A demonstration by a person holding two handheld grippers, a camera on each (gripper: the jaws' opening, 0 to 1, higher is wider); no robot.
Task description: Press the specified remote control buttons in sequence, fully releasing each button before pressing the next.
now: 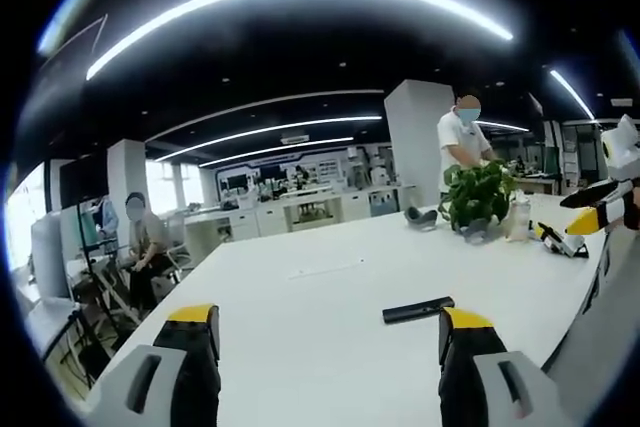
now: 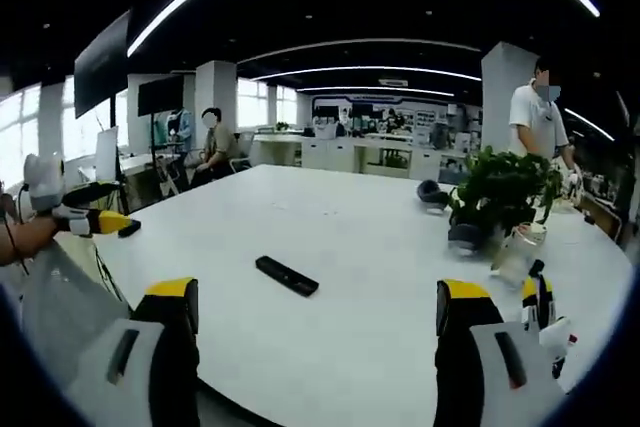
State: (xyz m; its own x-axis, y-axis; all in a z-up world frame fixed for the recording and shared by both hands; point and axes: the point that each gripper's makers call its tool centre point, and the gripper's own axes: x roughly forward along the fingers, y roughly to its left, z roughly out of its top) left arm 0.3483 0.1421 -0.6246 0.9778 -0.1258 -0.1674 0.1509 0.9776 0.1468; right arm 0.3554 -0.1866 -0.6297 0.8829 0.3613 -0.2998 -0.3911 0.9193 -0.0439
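Observation:
A black remote control lies flat on the white table, just ahead of my left gripper's right jaw. My left gripper is open, its yellow-tipped jaws wide apart with nothing between them. In the right gripper view the remote lies ahead, slightly left of centre, clear of the jaws. My right gripper is open too and holds nothing. The right gripper comes into the left gripper view at the right edge. The left gripper shows at the left edge of the right gripper view, held by a hand.
A potted plant stands at the table's far right beside a clear bottle and a yellow-black tool. A dark object lies behind. One person stands by the plant; another sits at left.

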